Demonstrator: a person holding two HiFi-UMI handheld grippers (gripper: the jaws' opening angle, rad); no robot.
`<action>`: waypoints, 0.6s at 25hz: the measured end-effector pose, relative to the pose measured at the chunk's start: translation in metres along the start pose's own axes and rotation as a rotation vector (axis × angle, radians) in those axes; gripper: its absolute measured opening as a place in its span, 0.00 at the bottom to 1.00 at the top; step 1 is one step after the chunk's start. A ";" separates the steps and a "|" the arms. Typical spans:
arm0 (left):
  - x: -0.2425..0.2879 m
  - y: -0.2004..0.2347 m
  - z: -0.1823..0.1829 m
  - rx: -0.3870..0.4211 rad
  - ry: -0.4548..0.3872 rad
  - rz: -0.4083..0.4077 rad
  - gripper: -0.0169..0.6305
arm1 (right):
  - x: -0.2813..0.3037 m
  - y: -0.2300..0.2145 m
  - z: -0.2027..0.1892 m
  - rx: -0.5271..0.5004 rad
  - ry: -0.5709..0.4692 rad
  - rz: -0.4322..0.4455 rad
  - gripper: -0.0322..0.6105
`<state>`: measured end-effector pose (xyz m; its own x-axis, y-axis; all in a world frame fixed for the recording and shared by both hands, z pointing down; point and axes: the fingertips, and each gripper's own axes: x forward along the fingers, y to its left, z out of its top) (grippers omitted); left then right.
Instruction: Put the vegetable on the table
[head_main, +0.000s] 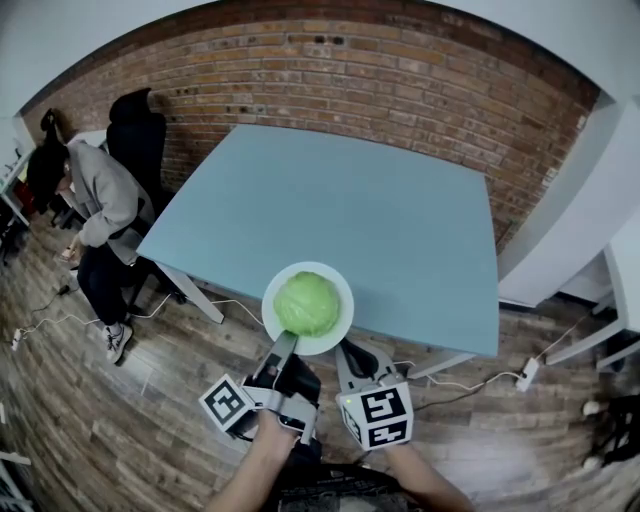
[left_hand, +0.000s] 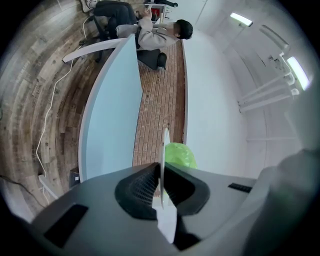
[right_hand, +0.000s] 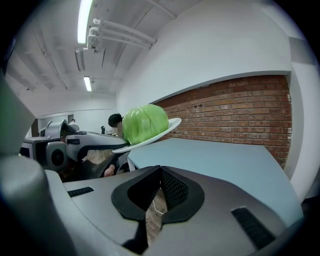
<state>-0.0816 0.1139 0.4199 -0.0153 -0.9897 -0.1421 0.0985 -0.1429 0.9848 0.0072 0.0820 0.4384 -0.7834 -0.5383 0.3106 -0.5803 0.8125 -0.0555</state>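
- At the near edge of the light blue table (head_main: 330, 200), both of the person's forearms (head_main: 250, 470) came up from the bottom of the head view, each behind a gripper that pointed forward toward the table.
- The left gripper (head_main: 285, 342) reached slightly up and right, with its tips at the near rim of a white plate (head_main: 338, 283).
- In the left gripper view its jaws were pinched on that rim, and the plate showed edge-on between the pads (left_hand: 145, 187).
- The green cabbage (head_main: 307, 303) sat in the middle of the plate, clear of both grippers.
- From the right gripper view the plate hung above the tabletop, not resting on it, and overlapped the table's near edge.
- The right gripper (head_main: 352, 350) sat just beside the left one, below the plate's near rim, its jaws pressed together on nothing.
- A seated person (head_main: 95, 200) bent forward off the table's far left corner, in front of the brick wall (head_main: 350, 70).
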 end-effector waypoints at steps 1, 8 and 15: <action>0.004 0.000 0.004 -0.004 0.008 0.002 0.05 | 0.005 0.000 0.002 0.003 0.000 -0.008 0.06; 0.022 0.005 0.027 -0.021 0.074 0.020 0.05 | 0.025 -0.002 0.011 0.025 0.005 -0.086 0.06; 0.031 0.004 0.042 -0.039 0.121 0.009 0.05 | 0.039 0.005 0.015 0.019 0.015 -0.129 0.06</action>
<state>-0.1238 0.0823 0.4233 0.1056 -0.9835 -0.1466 0.1372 -0.1317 0.9818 -0.0299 0.0619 0.4360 -0.6988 -0.6344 0.3305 -0.6801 0.7324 -0.0320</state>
